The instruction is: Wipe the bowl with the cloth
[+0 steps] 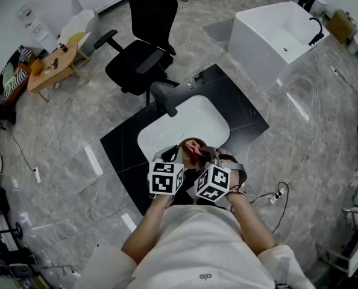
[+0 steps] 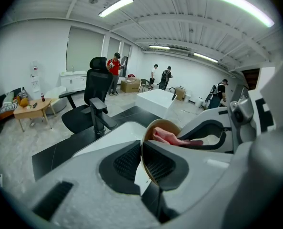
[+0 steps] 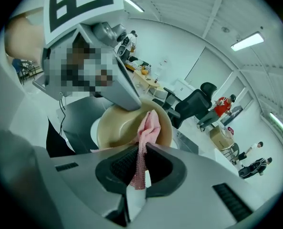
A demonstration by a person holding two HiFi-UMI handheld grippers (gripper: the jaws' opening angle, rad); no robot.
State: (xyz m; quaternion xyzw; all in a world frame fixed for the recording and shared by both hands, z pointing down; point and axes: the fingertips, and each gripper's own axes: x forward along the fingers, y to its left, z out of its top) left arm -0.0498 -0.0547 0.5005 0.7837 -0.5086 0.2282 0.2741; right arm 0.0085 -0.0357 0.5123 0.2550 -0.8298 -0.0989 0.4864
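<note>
While the left gripper (image 2: 142, 149) clamps the bowl (image 2: 161, 126), the right gripper (image 3: 140, 152) pinches the cloth (image 3: 150, 124) (pink) inside.

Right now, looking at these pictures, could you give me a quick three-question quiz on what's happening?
1. True or false: the left gripper has its fingers shut on the rim of the bowl.
2. What does the right gripper hold? A sponge; B pink cloth; C spoon.
3. What colour is the office chair beyond the sink?
Key: 1 true; 2 B; 3 black.
</note>
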